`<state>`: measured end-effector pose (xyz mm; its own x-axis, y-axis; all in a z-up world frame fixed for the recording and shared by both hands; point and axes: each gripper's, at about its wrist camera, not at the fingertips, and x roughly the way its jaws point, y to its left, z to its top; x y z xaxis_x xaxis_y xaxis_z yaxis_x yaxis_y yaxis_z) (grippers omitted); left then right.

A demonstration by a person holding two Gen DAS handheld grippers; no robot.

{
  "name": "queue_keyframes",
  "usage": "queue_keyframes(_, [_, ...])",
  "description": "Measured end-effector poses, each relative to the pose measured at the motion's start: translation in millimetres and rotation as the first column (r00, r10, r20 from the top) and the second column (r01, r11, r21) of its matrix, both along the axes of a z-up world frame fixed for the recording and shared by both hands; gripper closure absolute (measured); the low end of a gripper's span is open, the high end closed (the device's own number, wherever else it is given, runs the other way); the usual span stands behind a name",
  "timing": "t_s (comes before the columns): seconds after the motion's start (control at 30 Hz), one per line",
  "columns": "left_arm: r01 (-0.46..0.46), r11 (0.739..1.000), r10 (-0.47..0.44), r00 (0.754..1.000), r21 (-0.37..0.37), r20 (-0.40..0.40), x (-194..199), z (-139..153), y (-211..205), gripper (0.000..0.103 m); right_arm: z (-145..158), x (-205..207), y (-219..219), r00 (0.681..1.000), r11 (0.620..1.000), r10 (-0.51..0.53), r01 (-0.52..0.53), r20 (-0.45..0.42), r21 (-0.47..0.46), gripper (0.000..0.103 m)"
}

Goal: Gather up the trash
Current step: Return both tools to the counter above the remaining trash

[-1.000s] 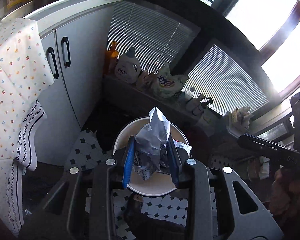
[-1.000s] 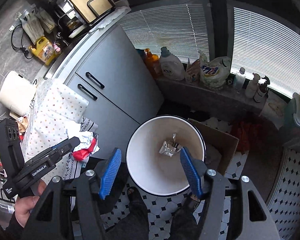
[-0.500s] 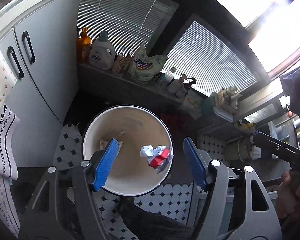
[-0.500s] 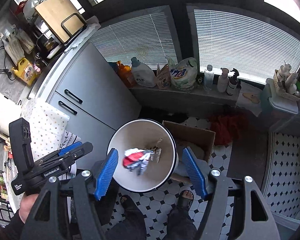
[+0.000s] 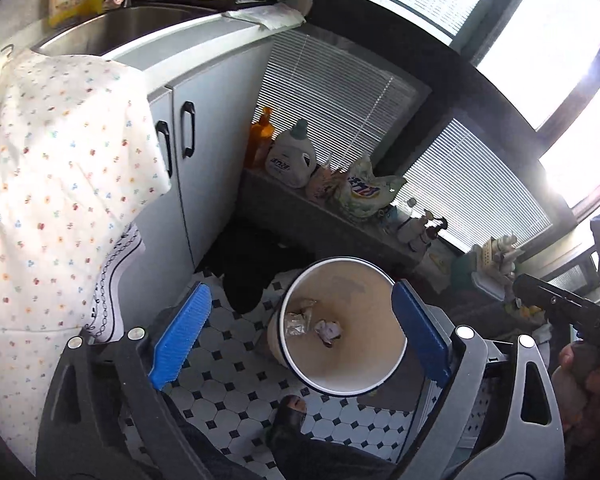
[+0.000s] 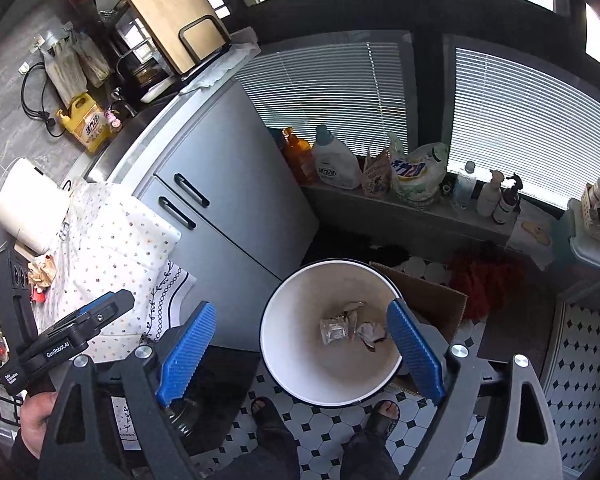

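Both jaws just opened wide, left gripper (image 5: 300, 340) and right gripper (image 6: 300, 356) empty above white bin (image 6: 284, 364); crumpled wrappers (image 6: 352, 330) at its bottom, probably light, soft, crushable; best pinched across bunched middle

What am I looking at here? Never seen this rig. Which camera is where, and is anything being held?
No robot arm: a person holds a two-finger gripper in each hand, and a fisheye camera on each one looks forward along its blue fingers. One picture is from the left gripper, the other from the right gripper. Each also catches the other gripper at its edge. Both look down at a white trash bin on the tiled floor, beside a grey cabinet. Crumpled wrappers lie at the bottom of the bin. Both sets of jaws have just been opening and now stand wide with nothing between them, so nothing is held.
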<state>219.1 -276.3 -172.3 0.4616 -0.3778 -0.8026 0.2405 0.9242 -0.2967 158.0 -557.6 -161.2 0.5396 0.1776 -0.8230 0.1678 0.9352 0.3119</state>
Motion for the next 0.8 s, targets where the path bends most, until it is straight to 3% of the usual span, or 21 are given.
queue_keyframes(0.17, [-0.117, 0.993, 0.116, 0.993, 0.023, 0.029, -5.7, 17.7, 56.6, 0.010, 15.8, 25.7, 54.3, 0.995, 0.995, 0.090, -0.089, 0.042, -0.033, 0.010])
queue_keyframes(0.37, [-0.262, 0.965, 0.258, 0.962, 0.027, 0.088, -20.2, 42.5, 131.0, 0.006, 33.6, 54.6, 129.8, 0.972, 0.976, 0.214, -0.211, 0.092, -0.048, 0.008])
queue_keyframes(0.63, [-0.436, 0.899, 0.427, 0.892, 0.031, 0.149, -32.9, 61.6, 236.8, 0.006, 49.9, 86.2, 229.7, 0.926, 0.935, 0.356, -0.354, 0.126, -0.040, 0.008])
queue_keyframes(0.8, [-0.516, 0.856, 0.514, 0.848, -0.015, 0.129, -39.9, 61.5, 293.4, 0.006, 54.2, 98.6, 283.2, 0.903, 0.912, 0.410, -0.408, 0.129, -0.041, 0.008])
